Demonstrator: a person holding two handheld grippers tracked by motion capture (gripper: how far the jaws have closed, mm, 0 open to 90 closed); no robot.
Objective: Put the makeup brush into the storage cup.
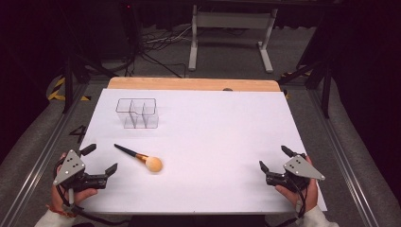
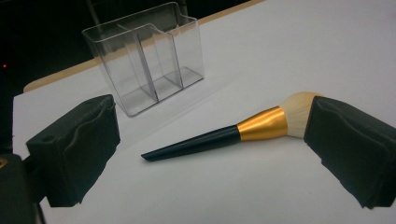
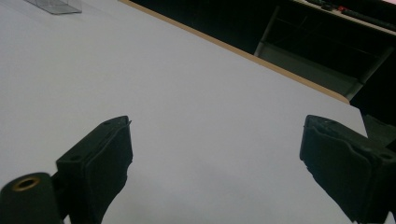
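Note:
A makeup brush [image 1: 140, 157] with a black handle, gold ferrule and pale bristle head lies flat on the white sheet, left of centre. From the left gripper view the brush [image 2: 224, 136] lies just beyond the jaws, its bristles partly behind the right jaw. My left gripper [image 1: 100, 160] rests at the near left, open, with nothing between its jaws [image 2: 210, 154]. A clear plastic organiser [image 1: 137, 113] with compartments stands upright farther back on the left [image 2: 147, 60]. My right gripper [image 1: 274, 158] sits at the near right, open and empty [image 3: 217, 154].
A white sheet [image 1: 213, 123] covers the table, with a wooden edge [image 1: 189, 84] at the far side. A white table frame [image 1: 231, 28] and cables stand on the floor beyond. Dark rails run along both sides.

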